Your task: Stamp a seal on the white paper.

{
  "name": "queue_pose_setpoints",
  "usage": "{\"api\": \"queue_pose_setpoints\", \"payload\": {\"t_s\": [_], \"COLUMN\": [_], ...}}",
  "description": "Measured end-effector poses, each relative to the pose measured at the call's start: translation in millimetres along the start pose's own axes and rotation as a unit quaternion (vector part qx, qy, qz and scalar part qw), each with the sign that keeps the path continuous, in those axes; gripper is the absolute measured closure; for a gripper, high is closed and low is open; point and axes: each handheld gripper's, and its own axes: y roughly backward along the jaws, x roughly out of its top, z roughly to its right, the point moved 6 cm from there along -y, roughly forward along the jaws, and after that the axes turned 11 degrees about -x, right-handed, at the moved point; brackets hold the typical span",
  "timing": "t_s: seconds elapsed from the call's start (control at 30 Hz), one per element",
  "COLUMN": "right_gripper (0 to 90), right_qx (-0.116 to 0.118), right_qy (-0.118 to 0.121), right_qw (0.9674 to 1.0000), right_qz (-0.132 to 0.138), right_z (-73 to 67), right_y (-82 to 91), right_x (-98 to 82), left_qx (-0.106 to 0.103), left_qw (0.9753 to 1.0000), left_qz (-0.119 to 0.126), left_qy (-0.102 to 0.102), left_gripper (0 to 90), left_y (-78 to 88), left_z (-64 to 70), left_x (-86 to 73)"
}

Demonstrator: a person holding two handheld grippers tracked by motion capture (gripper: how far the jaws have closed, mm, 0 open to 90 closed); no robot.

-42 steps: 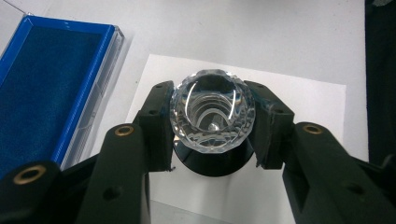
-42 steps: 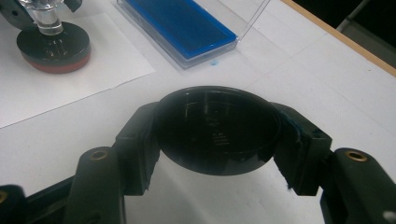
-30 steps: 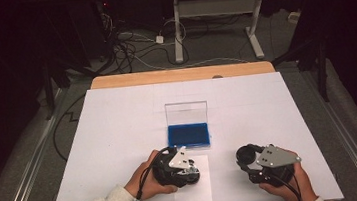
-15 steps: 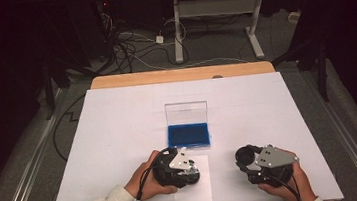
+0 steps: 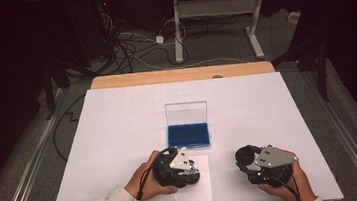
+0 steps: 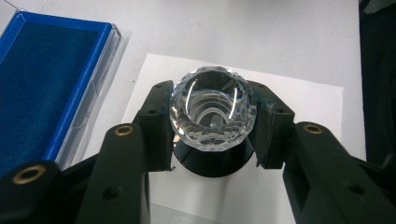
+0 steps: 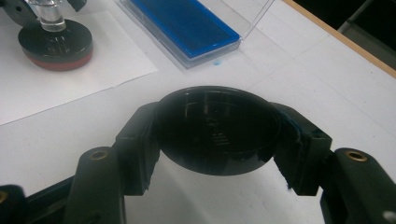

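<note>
Left tongs (image 6: 210, 126) clamped on faceted crystal knob (image 6: 212, 108), upright on its dark base. Right tongs (image 7: 219, 140) gripping black disc (image 7: 217, 128); blue case (image 5: 188, 133) sits just beyond the left tongs, nearer them.

faceted clear glass knob (image 6: 212, 109), glossy black disc (image 7: 217, 128), matt blk plastic jaws

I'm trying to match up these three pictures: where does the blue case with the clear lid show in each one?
High view: blue case at the table's middle, lid upright, just beyond the left gripper.
Left gripper view: blue case at the left edge, beside the white sheet.
Right gripper view: blue case top centre.
Shared landmark: the white sheet.
</note>
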Motion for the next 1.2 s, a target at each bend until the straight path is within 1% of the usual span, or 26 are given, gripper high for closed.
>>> {"api": "queue_pose_setpoints", "payload": {"t_s": [0.3,0.37,0.8,1.2], "right_gripper": [38.3,38.3,38.3,38.3], "right_qx": [0.001,0.001,0.002,0.005], "right_qy": [0.001,-0.001,-0.001,-0.001], "right_qw": [1.0,1.0,1.0,1.0], "right_qz": [-0.006,-0.006,-0.005,-0.005], "right_z": [0.0,-0.2,0.0,-0.3], "right_y": [-0.6,-0.2,0.5,0.6], "right_x": [-1.2,-0.5,0.4,0.3], "left_qx": [-0.005,-0.003,-0.005,-0.002], "left_qw": [1.0,1.0,0.9999,1.0], "left_qz": [-0.001,-0.003,0.0,-0.002], "left_qy": [0.006,0.007,0.009,0.008], "left_gripper": [54.5,54.5,54.5,54.4], "left_y": [0.1,-0.1,-0.6,-1.0], "left_z": [-0.6,-0.2,-0.6,-0.2], "left_x": [0.0,0.5,0.1,0.0]}}
